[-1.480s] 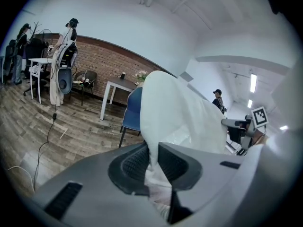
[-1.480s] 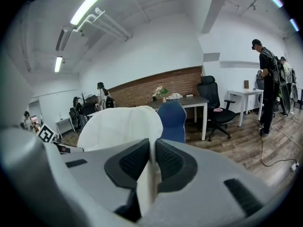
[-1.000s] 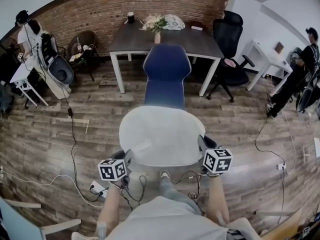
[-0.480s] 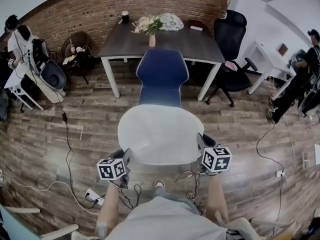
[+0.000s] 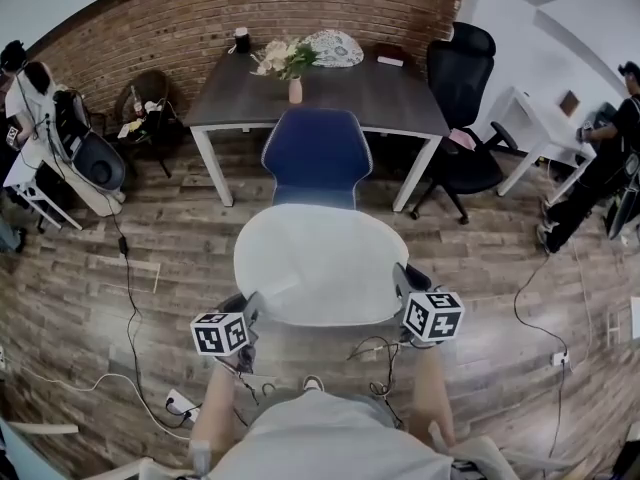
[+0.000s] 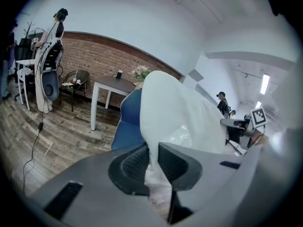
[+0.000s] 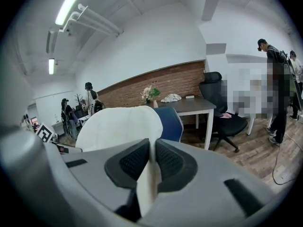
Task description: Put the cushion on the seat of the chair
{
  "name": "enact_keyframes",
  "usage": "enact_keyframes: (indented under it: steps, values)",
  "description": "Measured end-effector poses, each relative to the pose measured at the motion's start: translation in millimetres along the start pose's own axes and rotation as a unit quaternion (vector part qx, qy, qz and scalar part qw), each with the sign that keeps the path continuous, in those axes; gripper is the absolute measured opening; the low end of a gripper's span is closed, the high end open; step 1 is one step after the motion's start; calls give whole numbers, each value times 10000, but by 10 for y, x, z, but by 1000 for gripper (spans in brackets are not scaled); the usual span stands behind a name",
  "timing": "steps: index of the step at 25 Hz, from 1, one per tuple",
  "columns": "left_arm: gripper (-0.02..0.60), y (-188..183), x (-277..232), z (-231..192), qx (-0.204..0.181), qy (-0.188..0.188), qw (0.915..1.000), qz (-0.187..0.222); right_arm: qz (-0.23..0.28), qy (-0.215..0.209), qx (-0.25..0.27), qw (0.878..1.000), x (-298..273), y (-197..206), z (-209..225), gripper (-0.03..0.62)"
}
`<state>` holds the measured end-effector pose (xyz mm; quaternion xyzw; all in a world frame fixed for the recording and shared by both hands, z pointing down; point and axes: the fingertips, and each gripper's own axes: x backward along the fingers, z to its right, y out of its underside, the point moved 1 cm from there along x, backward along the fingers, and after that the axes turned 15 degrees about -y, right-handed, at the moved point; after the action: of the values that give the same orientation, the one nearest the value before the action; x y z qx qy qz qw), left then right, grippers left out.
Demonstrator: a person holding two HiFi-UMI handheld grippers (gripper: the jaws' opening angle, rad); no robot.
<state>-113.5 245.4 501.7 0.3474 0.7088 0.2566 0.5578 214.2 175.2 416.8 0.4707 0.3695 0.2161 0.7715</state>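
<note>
A round white cushion (image 5: 320, 265) hangs flat in the air between both grippers, in front of a blue chair (image 5: 318, 156). My left gripper (image 5: 246, 313) is shut on the cushion's near-left edge; the white fabric (image 6: 177, 112) is pinched between its pads. On the near-right edge my right gripper (image 5: 402, 290) is shut too, with a fold of the cushion (image 7: 118, 124) pressed between its pads. The blue chair (image 7: 171, 123) stands tucked at a dark table (image 5: 330, 78); the cushion hides most of its seat in the head view.
On the table stand a vase of flowers (image 5: 294, 88) and a patterned plate (image 5: 335, 48). A black office chair (image 5: 462, 98) is at the right, a wicker chair (image 5: 150, 108) at the left. Cables (image 5: 130, 288) run over the wooden floor. People stand at both sides of the room.
Both grippers have carried the cushion forward toward the blue chair; the chair and table now lie closer. The grip on the cushion is unchanged.
</note>
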Motion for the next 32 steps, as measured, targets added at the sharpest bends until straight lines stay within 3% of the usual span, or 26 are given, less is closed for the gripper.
enact_keyframes:
  steps: [16,32]
  values:
    - [48,-272,-606,-68,-75,10,9997,-230,-115,78,-333,9993,-426,12,379,48]
    - [48,-1614,-1846,-233,-351,442,9983,-109,46,462,-278,9985,-1468,-894,946,48]
